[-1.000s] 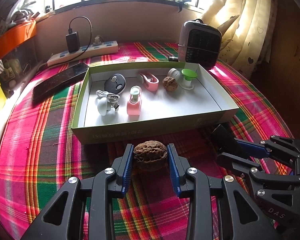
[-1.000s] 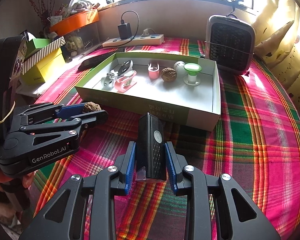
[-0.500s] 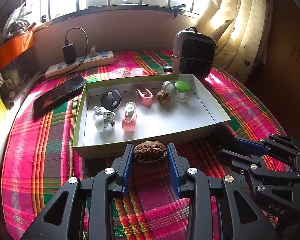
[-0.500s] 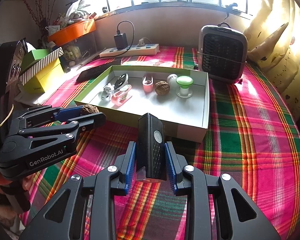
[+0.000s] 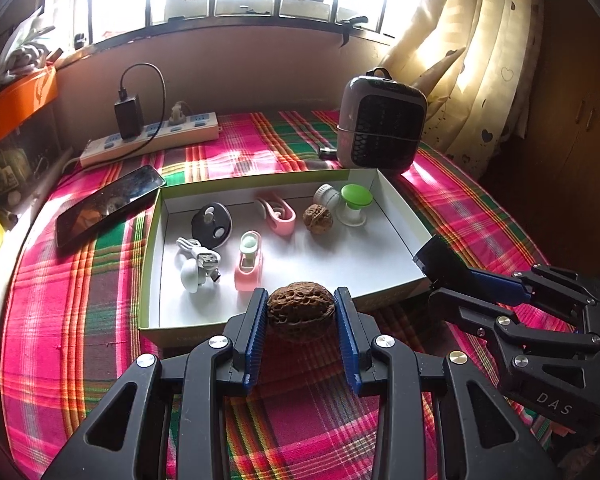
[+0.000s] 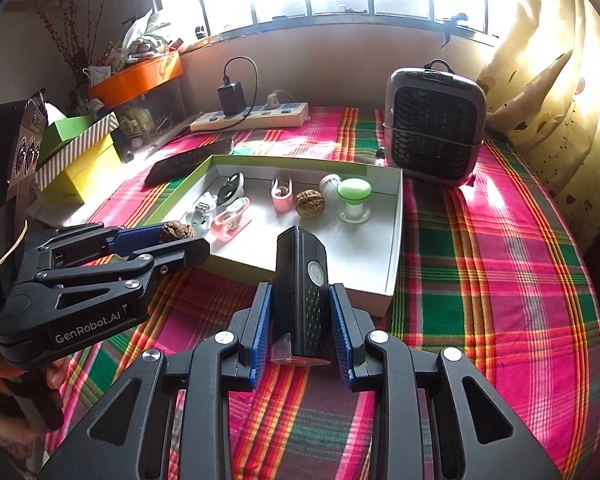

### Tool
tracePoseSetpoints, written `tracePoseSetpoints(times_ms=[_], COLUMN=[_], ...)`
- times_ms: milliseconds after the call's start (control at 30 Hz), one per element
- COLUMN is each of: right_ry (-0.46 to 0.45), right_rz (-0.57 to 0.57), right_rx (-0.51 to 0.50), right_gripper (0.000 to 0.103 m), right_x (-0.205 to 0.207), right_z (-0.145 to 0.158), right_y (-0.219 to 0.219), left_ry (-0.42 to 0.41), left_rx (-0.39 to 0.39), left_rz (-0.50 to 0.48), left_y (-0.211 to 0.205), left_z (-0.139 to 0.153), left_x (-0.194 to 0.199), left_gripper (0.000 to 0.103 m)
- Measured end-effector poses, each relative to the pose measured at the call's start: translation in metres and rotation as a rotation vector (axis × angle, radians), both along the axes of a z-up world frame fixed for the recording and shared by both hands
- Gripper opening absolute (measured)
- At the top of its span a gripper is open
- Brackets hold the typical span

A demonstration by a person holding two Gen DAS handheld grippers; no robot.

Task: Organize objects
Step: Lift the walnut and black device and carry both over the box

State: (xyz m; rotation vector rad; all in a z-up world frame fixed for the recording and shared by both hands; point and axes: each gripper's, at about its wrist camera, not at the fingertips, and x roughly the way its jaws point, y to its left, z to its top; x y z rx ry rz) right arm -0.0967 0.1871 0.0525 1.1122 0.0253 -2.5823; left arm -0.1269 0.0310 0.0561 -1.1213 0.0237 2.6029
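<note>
My left gripper (image 5: 301, 314) is shut on a brown walnut (image 5: 301, 311) and holds it above the near wall of the shallow green-rimmed box (image 5: 396, 208). My right gripper (image 6: 301, 322) is shut on a black rectangular light (image 6: 301, 280), held upright over the cloth just in front of the box (image 6: 394, 240). The box holds a second walnut (image 5: 318, 219), a green-topped white piece (image 5: 355, 204), two pink clips (image 5: 249, 262), a black fob (image 5: 212, 225) and a white cable (image 5: 198, 266). The left gripper with its walnut (image 6: 176, 232) shows in the right wrist view.
A grey fan heater (image 5: 380, 124) stands behind the box at the right. A power strip with a charger (image 5: 152, 140) lies at the back. A black phone (image 5: 108, 204) lies left of the box. Stacked boxes (image 6: 76, 160) and an orange tray (image 6: 136, 76) stand far left.
Both grippers have risen and moved forward with their loads. The walnut has gone from in front of the box to over its near wall; the black light is closer to the box.
</note>
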Motion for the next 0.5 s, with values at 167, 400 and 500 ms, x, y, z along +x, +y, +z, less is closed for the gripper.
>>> tracePoseSetpoints(times_ms=[167,400,500], right_ry=[-0.007,-0.038,-0.058], right_rz=[-0.012,-0.033,-0.035], right_rx=[0.006,0.008,0.006], right_gripper=[0.030,0.030,0.030], right_x=[-0.016,-0.040,-0.051], right_z=[0.003,0.000,-0.004], right_y=[0.003,0.006,0.006], left_ry=[-0.007,-0.023,-0.026], left_rx=[-0.004,0.000,0.001], left_rz=[0.004,-0.005,-0.006], left_y=[0.001,0.006,0.007], left_z=[0.000,-0.004,-0.005], left_x=[-0.010,-0.024,-0.031], left_gripper=[0.031,0.031,0.031])
